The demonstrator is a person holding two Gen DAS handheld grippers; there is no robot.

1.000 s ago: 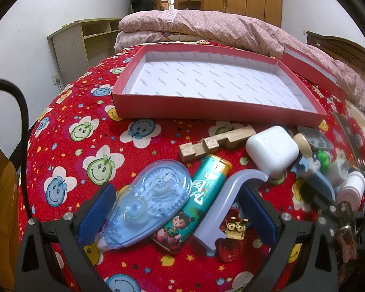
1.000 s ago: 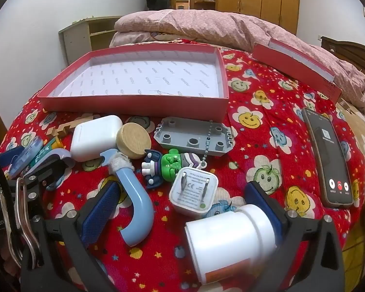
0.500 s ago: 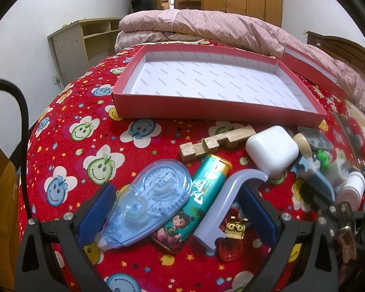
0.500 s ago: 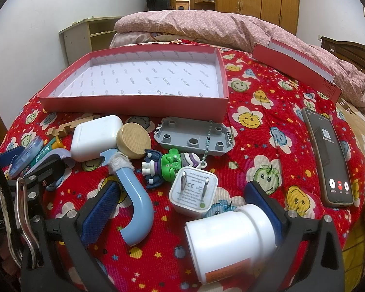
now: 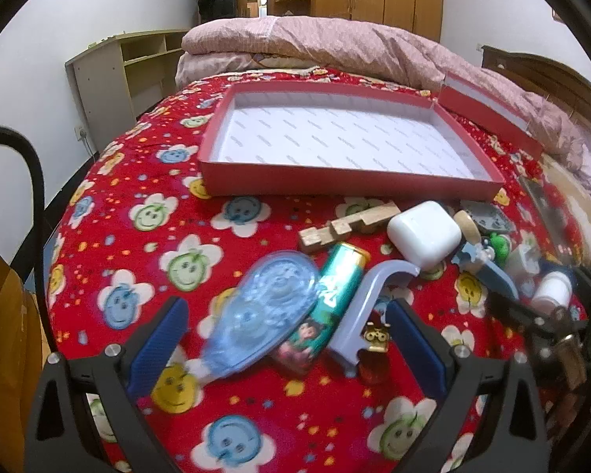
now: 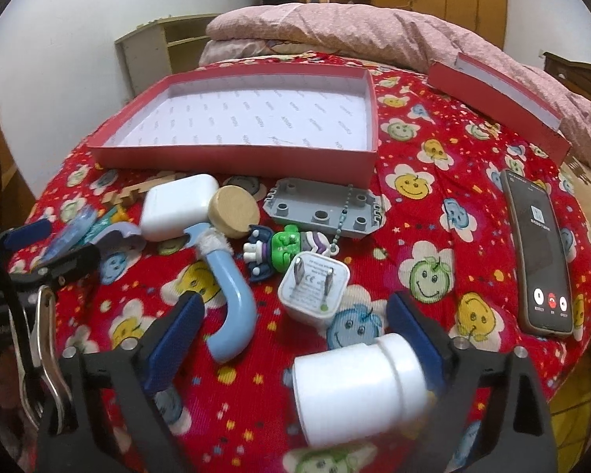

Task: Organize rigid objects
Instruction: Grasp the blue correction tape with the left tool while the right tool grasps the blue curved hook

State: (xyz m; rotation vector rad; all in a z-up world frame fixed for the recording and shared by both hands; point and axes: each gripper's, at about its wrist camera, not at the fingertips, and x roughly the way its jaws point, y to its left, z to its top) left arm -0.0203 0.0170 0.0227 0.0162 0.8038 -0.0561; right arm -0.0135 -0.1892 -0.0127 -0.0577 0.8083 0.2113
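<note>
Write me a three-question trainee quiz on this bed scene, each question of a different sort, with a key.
1. True or false: the red box already holds some of the objects.
2. Which item lies between the right gripper's fingers? A) phone B) white bottle C) wooden disc
3. Fill in: the right gripper's pads are ____ on the bottle.

Key:
1. False; only its white patterned lining shows.
2. B, the white bottle; the phone lies off to the right and the wooden disc sits beside the white earbud case.
3. Not yet pressing; the jaws are closing, with a gap on the left side.

L gripper (image 5: 285,339) open over tape dispenser (image 5: 258,315), tube (image 5: 321,307), lavender hook (image 5: 368,307).
</note>
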